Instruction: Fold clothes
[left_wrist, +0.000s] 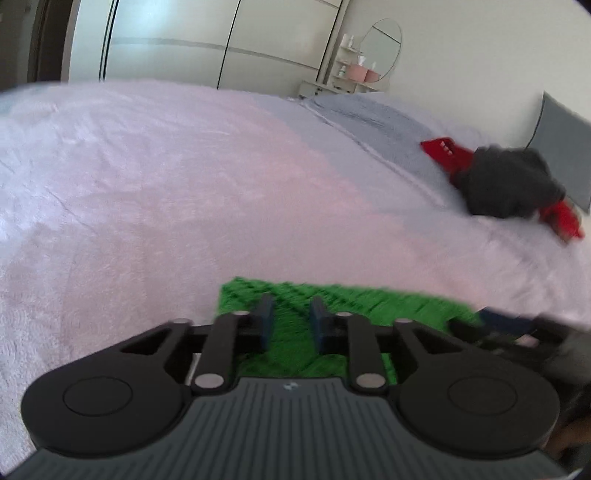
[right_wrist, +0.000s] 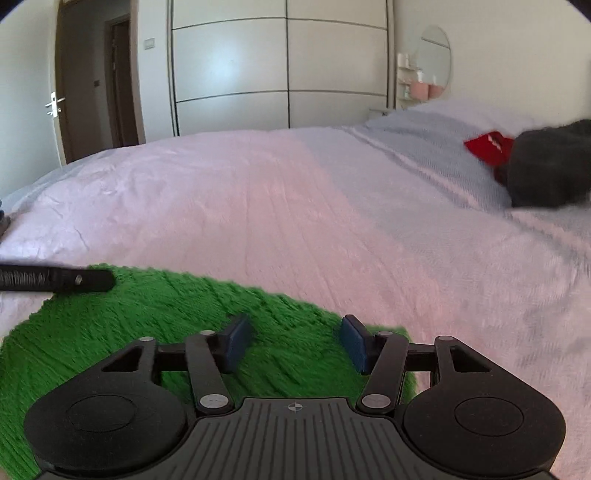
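Observation:
A fuzzy green garment (right_wrist: 155, 317) lies flat on the pink bed cover, near the front edge; it also shows in the left wrist view (left_wrist: 354, 299). My left gripper (left_wrist: 291, 314) is open with a narrow gap, just above the green cloth, holding nothing. My right gripper (right_wrist: 295, 339) is open wide above the garment's right part, empty. The left gripper's side shows as a black bar (right_wrist: 59, 280) at the left of the right wrist view. The right gripper (left_wrist: 517, 328) shows blurred at the right of the left wrist view.
A dark grey garment (left_wrist: 509, 181) lies on red clothes (left_wrist: 447, 151) near the pillows; it also shows in the right wrist view (right_wrist: 550, 166). The pink bed cover (right_wrist: 280, 206) spreads ahead. Wardrobe doors (right_wrist: 284, 70), a door (right_wrist: 92, 85) and a shelf with a round mirror (left_wrist: 380, 48) stand beyond.

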